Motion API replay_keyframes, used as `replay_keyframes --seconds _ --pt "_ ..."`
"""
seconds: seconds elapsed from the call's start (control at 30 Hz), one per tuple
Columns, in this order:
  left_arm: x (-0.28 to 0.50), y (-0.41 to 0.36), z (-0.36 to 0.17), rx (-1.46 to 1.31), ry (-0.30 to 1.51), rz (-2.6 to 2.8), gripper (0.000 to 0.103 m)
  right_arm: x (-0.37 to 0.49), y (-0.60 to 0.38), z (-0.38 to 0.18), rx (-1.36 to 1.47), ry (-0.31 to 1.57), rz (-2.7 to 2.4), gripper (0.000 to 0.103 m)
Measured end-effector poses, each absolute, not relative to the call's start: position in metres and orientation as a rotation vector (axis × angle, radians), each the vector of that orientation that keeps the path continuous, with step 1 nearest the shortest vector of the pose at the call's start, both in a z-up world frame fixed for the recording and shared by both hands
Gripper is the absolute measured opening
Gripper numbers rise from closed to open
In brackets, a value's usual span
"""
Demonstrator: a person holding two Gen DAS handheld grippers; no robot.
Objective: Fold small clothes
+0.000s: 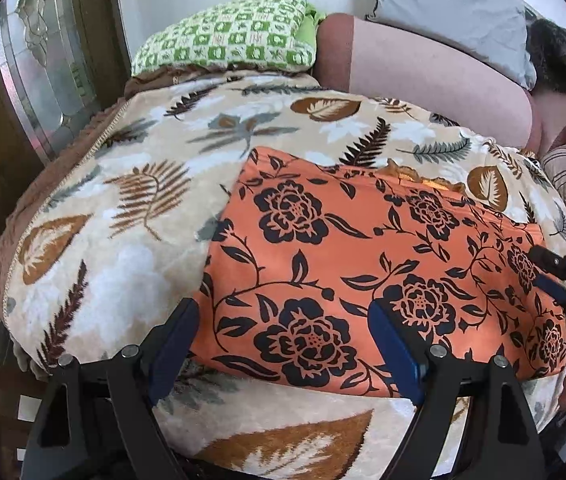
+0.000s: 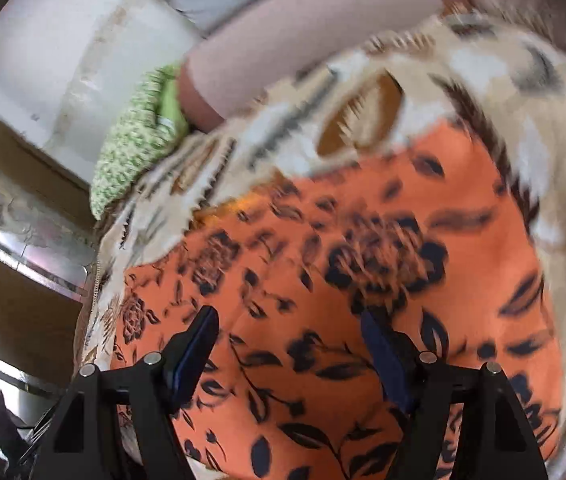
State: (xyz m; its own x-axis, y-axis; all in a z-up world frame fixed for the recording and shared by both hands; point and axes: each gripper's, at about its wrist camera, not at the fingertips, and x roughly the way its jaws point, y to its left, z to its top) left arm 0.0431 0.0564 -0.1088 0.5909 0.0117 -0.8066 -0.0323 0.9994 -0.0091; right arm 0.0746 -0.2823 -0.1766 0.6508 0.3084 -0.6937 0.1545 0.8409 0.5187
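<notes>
Orange cloth [image 1: 363,256] with black flowers, spread flat on a leafy blanket [image 1: 131,200] over the bed. Plenty of blanket to the left and behind, up to a green pillow [image 1: 227,36]. Left tool [image 1: 283,344] wide apart over the cloth's near edge. Right tool [image 2: 289,344] also apart, just above the cloth [image 2: 363,280], gripping nothing.

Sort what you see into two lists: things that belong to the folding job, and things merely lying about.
Job: orange cloth with black flower print; left hand-held gripper; right hand-held gripper.

Lying about: beige leaf-print fleece blanket; green-and-white checked pillow; grey pillow.
</notes>
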Motion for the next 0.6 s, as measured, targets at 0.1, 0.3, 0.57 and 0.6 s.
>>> replay_keyframes --seconds 0.1,0.3,0.57,0.6 --pt "0.044 0.057 -0.111 -0.023 0.948 0.025 0.086 0.088 -0.296 -0.212 0.625 0.993 0.035 0.083" --pt "0.044 0.059 -0.111 -0.037 0.950 0.036 0.086 0.073 -0.297 -0.184 0.634 0.897 0.118 0.084" --pt "0.034 0.059 -0.107 -0.031 0.943 0.035 0.086 0.067 -0.292 -0.177 0.522 0.925 0.078 0.086" --pt "0.034 0.060 -0.108 -0.044 0.954 0.029 0.086 0.062 -0.288 -0.168 0.476 0.912 0.060 0.086"
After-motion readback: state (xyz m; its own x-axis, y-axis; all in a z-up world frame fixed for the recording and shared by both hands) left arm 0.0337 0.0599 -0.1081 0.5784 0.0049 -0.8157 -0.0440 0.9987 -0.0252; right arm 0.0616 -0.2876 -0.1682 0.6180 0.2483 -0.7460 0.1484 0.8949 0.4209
